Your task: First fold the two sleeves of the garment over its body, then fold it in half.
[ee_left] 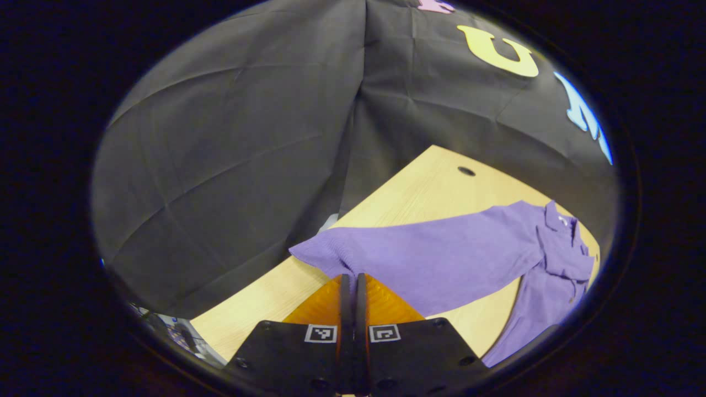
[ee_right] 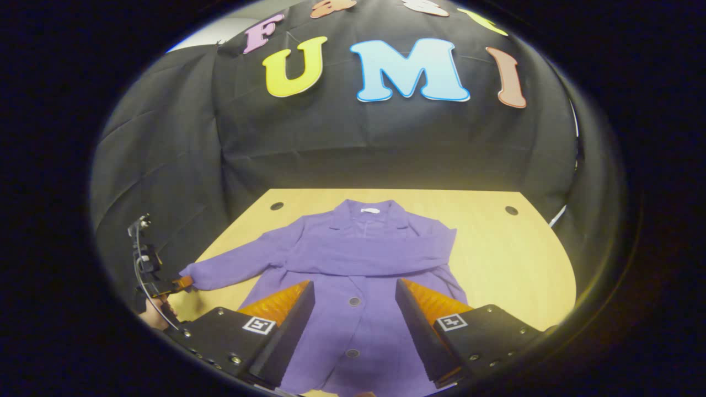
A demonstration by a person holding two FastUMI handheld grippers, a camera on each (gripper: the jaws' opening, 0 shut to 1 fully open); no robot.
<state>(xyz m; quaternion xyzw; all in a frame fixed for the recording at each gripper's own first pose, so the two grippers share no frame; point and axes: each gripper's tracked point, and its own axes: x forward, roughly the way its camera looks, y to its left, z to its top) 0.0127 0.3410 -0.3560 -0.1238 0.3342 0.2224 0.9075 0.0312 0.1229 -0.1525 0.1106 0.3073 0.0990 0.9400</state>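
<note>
Garment [ee_right: 353, 275] flat on desk [ee_right: 507, 259], collar toward booth wall, buttons up front. Purple knit; one sleeve [ee_right: 364, 256] already across chest, other sleeve [ee_left: 419, 248] stretched out sideways. Left claw [ee_left: 353, 286] closed at that cuff [ee_right: 190, 282]; whether cloth is pinched, cannot tell. Right claw [ee_right: 354, 314] open, hanging over lower body, holding nothing. Risk: thin grip on cuff may slip mid-fold, sleeve lands bunched; dragging could skew body.
</note>
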